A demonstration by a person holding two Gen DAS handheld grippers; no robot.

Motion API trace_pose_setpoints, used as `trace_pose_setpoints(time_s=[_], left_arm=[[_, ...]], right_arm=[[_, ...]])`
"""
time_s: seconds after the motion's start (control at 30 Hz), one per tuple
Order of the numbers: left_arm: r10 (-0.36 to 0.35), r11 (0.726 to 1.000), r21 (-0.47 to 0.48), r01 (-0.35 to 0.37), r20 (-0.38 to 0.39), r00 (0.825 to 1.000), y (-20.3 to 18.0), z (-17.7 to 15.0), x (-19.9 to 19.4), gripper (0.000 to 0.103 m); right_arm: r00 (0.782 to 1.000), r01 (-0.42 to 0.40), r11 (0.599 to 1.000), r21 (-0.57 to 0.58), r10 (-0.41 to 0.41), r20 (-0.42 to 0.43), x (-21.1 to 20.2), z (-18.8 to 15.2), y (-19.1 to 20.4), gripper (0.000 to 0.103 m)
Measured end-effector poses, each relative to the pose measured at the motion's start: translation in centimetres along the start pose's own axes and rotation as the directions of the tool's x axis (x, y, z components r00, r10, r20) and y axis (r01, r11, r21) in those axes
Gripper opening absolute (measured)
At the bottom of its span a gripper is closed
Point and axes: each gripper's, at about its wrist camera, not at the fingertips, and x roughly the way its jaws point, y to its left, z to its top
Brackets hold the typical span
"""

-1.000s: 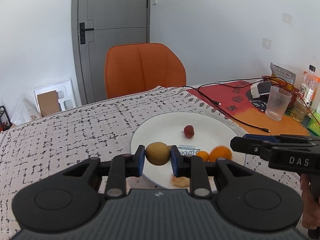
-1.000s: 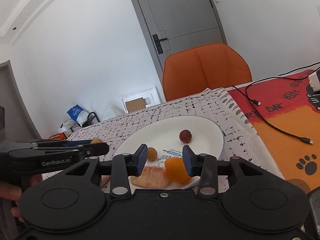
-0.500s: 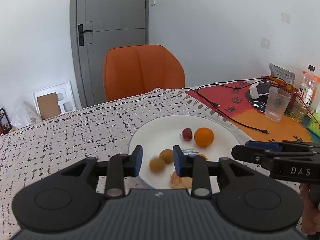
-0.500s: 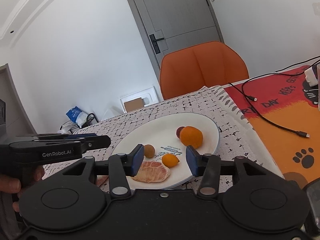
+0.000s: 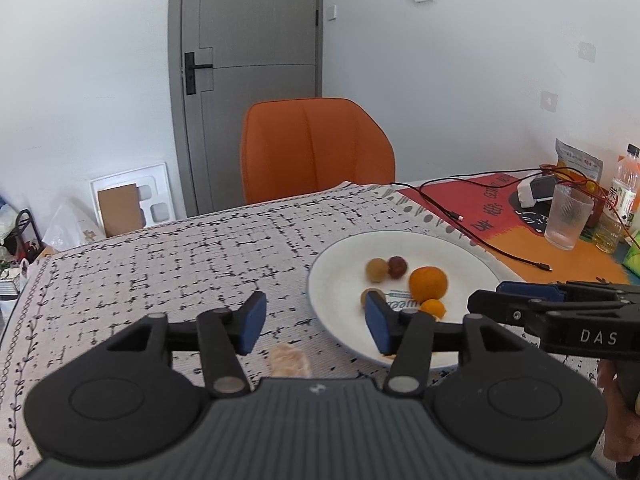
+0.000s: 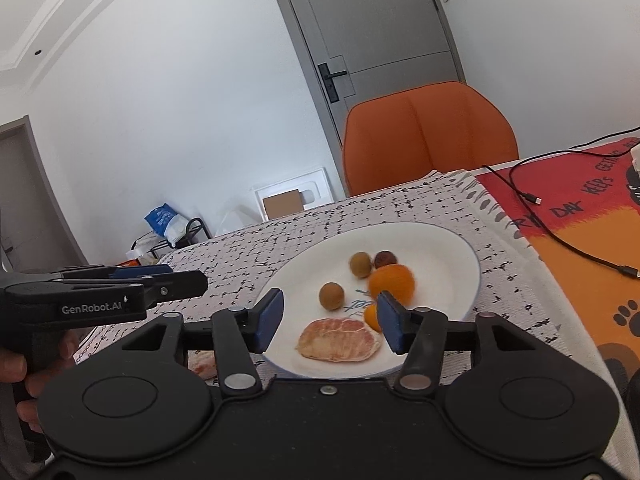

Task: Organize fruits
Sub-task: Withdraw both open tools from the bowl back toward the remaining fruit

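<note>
A white plate (image 5: 460, 256) (image 6: 448, 248) on the patterned tablecloth holds a large orange (image 5: 428, 282) (image 6: 391, 281), a small orange (image 5: 433, 307) (image 6: 372, 316), two brown round fruits (image 5: 377, 269) (image 6: 331, 296), a dark red fruit (image 5: 397, 267) (image 6: 385, 258) and a pink pomelo segment (image 6: 338, 339). Another pomelo piece (image 5: 289, 362) (image 6: 203, 362) lies on the cloth left of the plate. My left gripper (image 5: 312, 322) is open and empty at the plate's left edge. My right gripper (image 6: 330, 322) is open and empty above the plate's near side.
An orange chair (image 5: 316, 148) stands at the table's far side. A black cable (image 5: 480, 236) runs over the red-orange mat. A glass (image 5: 568, 222), a bottle (image 5: 624, 188) and a snack bag (image 5: 578, 162) stand at the far right.
My left gripper let go of the brown fruit onto the plate, opened wide and shifted left. My right gripper released the large orange onto the plate and opened wider.
</note>
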Motion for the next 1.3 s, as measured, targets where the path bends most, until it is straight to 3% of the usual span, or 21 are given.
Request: trace_pose_setpoints(time_s=[0.23,0.33,0.47,0.6,0.77,1.3], left_arm=[[0.028,0.999,-0.028,-0.028,0.012,1.0,1.4,-0.5,-1.6,0.064],[0.043,0.998,-0.04,-0.043,0.018,0.999,2.0,-0.9,-2.3,0.073],[0.054,0.997,-0.049,-0.052,0.037,0.998,2.8,-1.3,-3.4,0.084],[0.074,0.996,-0.056,-0.071,0.048,0.996,3.5,-1.7,-4.3,0.087],[0.088,0.994,-0.076,-0.084,0.053,0.995,4.6,-2.5,-5.3,0.088],[0.142,0.979,-0.151,-0.136,0.032,0.989,8.2,-5.2,-7.4,0.088]], right_arm=[[1.0,-0.015,1.0,-0.025,0.015,-0.003,-0.2,-0.1,1.5,0.06],[1.0,-0.02,0.999,-0.032,0.02,-0.009,-0.1,-0.1,2.1,0.065],[1.0,-0.026,0.999,-0.041,0.026,-0.005,-0.3,-0.2,2.9,0.082],[0.999,-0.036,0.998,-0.044,0.035,-0.006,-0.3,-0.4,3.6,0.095],[0.999,-0.033,0.998,-0.052,0.032,-0.014,-0.3,-0.6,4.5,0.102],[0.996,-0.066,0.995,-0.078,0.062,-0.059,0.5,-1.8,7.4,0.103]])
